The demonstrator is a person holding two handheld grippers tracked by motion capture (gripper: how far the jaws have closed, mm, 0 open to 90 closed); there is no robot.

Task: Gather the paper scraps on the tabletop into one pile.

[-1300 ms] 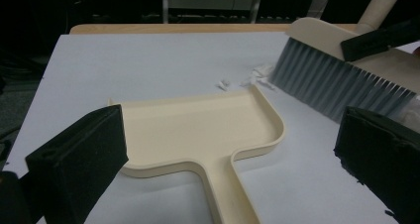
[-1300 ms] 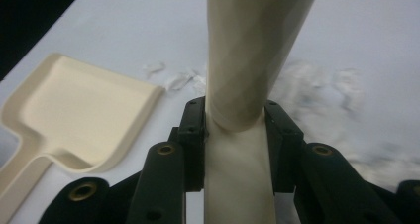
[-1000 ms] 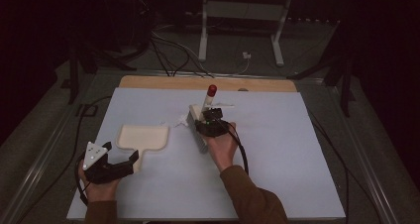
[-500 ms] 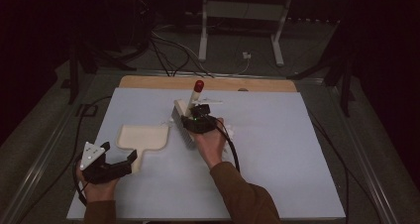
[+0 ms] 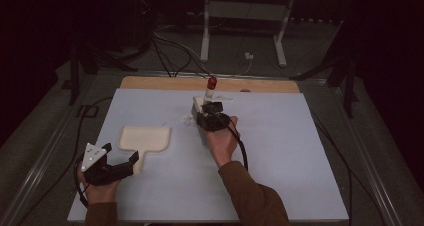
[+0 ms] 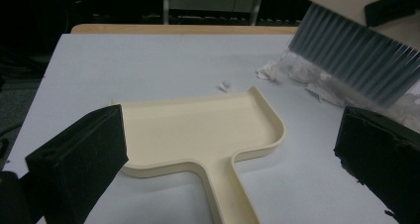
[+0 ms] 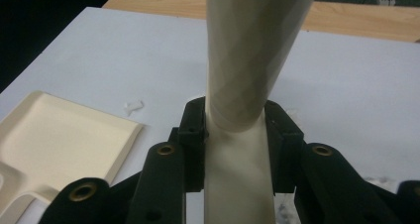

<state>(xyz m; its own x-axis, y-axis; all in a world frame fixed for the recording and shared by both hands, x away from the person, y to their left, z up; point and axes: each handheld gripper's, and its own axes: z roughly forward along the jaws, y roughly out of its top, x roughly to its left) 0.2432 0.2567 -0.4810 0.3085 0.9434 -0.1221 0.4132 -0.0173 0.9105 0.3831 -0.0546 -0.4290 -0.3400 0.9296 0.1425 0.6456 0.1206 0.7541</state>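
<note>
A cream dustpan (image 5: 145,137) lies flat on the pale table sheet (image 5: 280,156), left of centre. My left gripper (image 5: 131,162) rests open at its handle. In the left gripper view the dustpan (image 6: 198,130) lies between the wide-apart jaws of my left gripper (image 6: 230,132), which do not touch it. My right gripper (image 5: 210,112) is shut on the cream handle of a brush (image 5: 212,86) with a red tip. The jaws of my right gripper (image 7: 236,135) clamp the brush handle (image 7: 247,60). Its grey bristles (image 6: 356,50) hang over crumpled white scraps (image 6: 297,75).
A small white scrap (image 6: 224,85) lies just beyond the dustpan's open edge. A wooden board edge (image 5: 165,82) runs along the far side of the sheet. Cables and a metal stand (image 5: 245,31) are on the dark floor behind.
The right gripper and brush swung left toward the dustpan half a second ago, then came back right and a little farther away. The left gripper stayed put.
</note>
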